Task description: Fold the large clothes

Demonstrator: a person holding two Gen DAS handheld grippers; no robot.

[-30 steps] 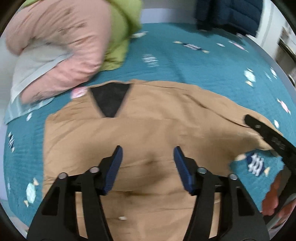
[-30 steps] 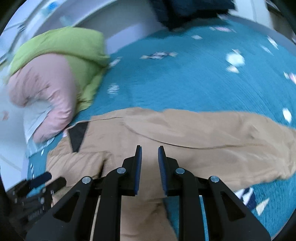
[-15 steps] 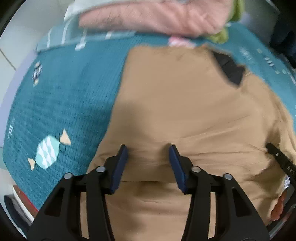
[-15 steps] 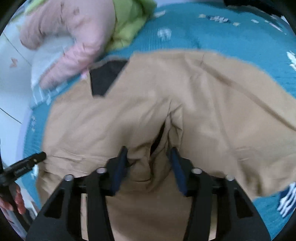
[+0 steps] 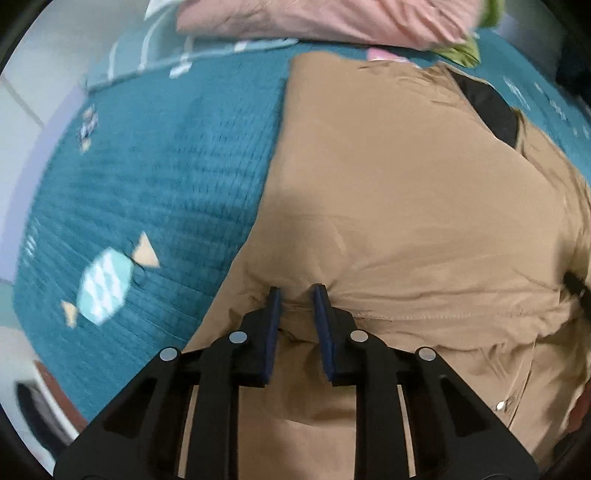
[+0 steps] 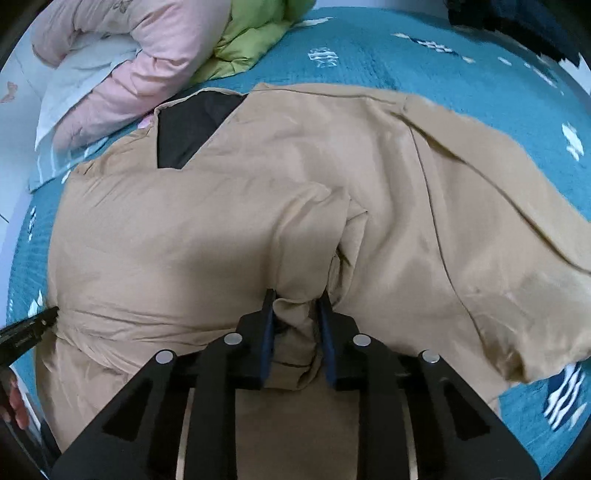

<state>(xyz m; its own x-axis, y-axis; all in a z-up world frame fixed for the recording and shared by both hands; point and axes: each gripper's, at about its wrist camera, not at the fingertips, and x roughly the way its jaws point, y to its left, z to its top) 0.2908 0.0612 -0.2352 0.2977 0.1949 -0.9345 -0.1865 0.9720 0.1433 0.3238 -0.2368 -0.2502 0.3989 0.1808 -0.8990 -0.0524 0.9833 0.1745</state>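
Observation:
A large tan jacket [image 5: 399, 206] with a black lining at its collar [image 5: 491, 107] lies spread on a teal bedspread [image 5: 155, 177]. My left gripper [image 5: 297, 295] is shut on a fold of the jacket near its lower left hem. In the right wrist view the jacket [image 6: 221, 221] fills the middle. My right gripper [image 6: 295, 301] is shut on a bunched fold of the jacket near its front opening. The tip of the left gripper [image 6: 33, 325] shows at the jacket's left edge.
A pink garment [image 6: 147, 62] and a green one [image 6: 255, 40] are piled beyond the collar. A dark blue garment [image 6: 517, 22] lies at the far right. The bed's left edge [image 5: 33, 373] is near my left gripper.
Both grippers have narrowed from open to clamped on folds of the jacket. The left gripper moved from the jacket's middle to its lower left hem.

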